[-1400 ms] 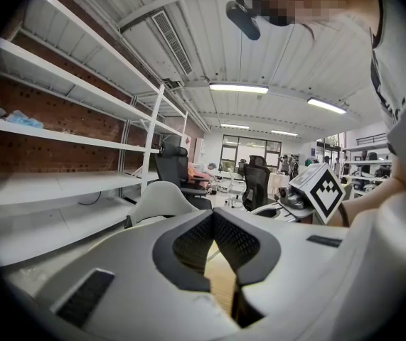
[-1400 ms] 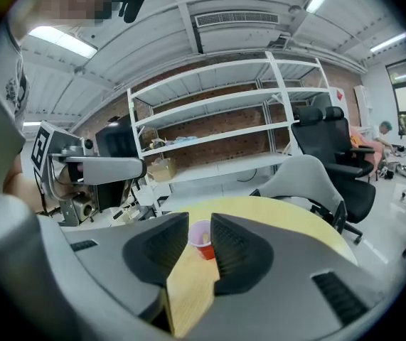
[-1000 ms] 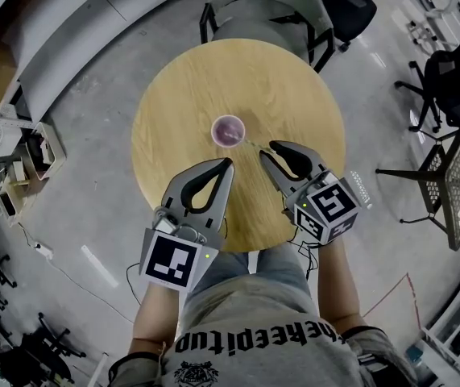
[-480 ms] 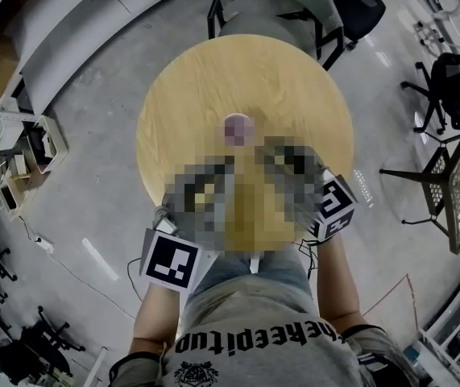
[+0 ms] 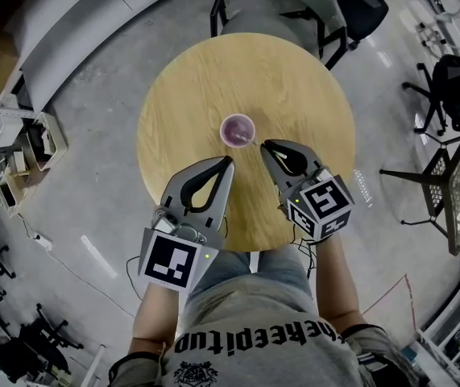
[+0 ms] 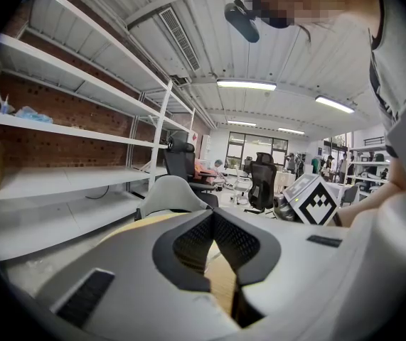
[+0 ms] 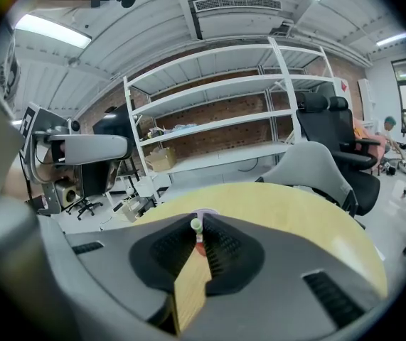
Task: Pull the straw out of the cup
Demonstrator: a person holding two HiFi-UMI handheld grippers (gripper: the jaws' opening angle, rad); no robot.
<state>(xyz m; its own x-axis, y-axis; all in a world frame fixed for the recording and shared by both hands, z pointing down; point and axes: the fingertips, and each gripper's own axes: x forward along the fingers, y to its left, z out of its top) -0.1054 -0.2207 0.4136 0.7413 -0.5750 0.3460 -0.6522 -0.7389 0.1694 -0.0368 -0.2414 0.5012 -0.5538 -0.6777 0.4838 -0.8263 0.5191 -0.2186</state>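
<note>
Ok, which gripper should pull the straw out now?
Right: the right gripper is closing its jaws with the straw between them, at the cup. The left gripper is shut, empty, further back.

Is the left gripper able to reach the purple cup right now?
Probably yes: only bare table lies between the left gripper and the cup. Its jaws are together, though, so they would need to open first.

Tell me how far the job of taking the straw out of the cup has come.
Done: the right hand-held gripper is at the straw. In hand: its jaws are closing with the straw's tip between them. Left: the straw stands in the cup, so the pull itself is not begun.
</note>
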